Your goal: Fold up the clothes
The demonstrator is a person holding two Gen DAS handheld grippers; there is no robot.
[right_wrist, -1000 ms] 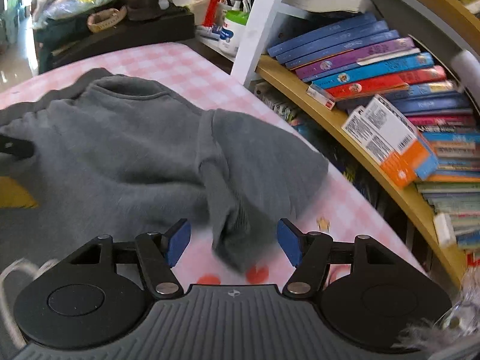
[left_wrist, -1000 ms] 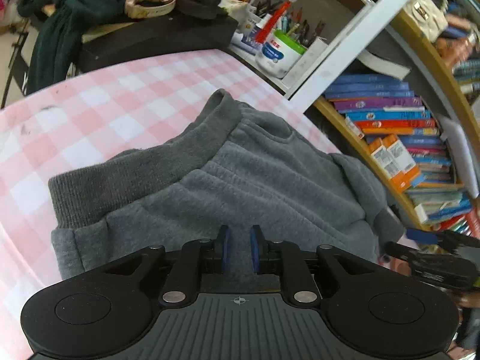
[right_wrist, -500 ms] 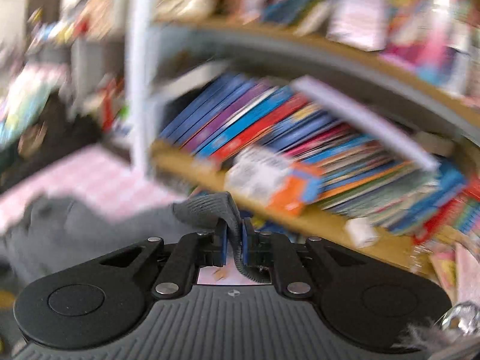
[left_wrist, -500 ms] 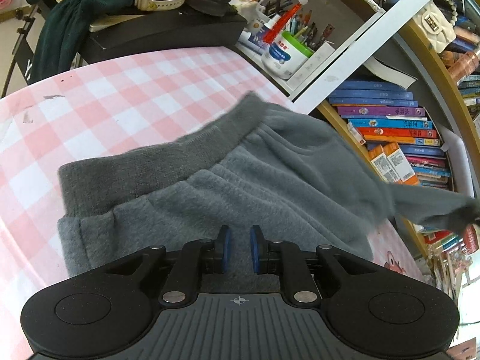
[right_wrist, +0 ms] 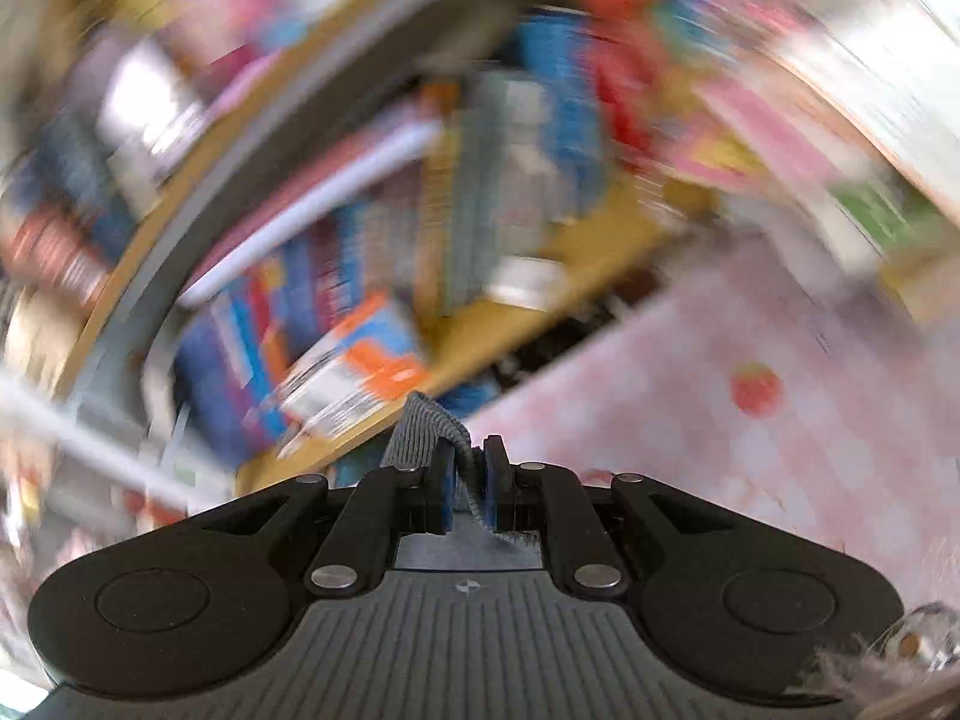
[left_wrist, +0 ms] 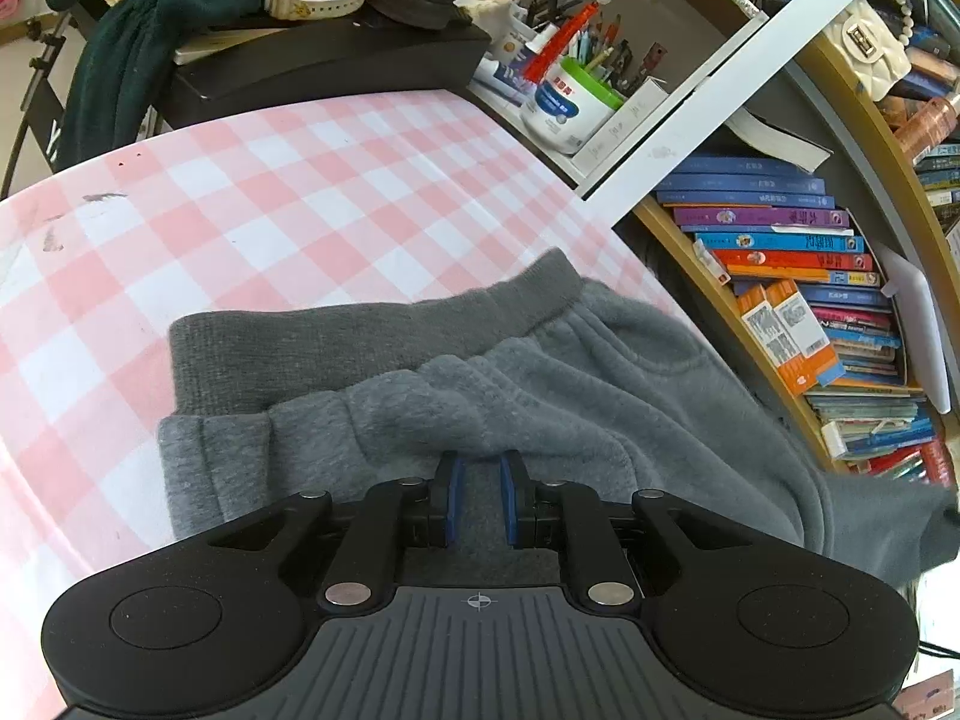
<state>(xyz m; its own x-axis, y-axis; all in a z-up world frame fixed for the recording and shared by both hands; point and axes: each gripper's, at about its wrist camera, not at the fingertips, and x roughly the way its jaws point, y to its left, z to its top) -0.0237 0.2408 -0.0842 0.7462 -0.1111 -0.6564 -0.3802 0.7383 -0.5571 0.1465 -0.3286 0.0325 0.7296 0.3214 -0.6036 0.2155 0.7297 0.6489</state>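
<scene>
Left wrist: bookshelf (left_wrist: 798,276) flanks grey sweatpants (left_wrist: 540,384) on checked tablecloth (left_wrist: 270,198).

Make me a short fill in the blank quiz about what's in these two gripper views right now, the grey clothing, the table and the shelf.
1. The grey garment lies on a cloth checked in white and ____.
2. The right gripper is shut on a ribbed strip of ____ fabric.
3. The left gripper pinches the garment's ____ body, not its ribbed waistband.
4. The wooden shelf beside the table holds stacked ____.

Missing words: pink; grey; fleecy; books
</scene>
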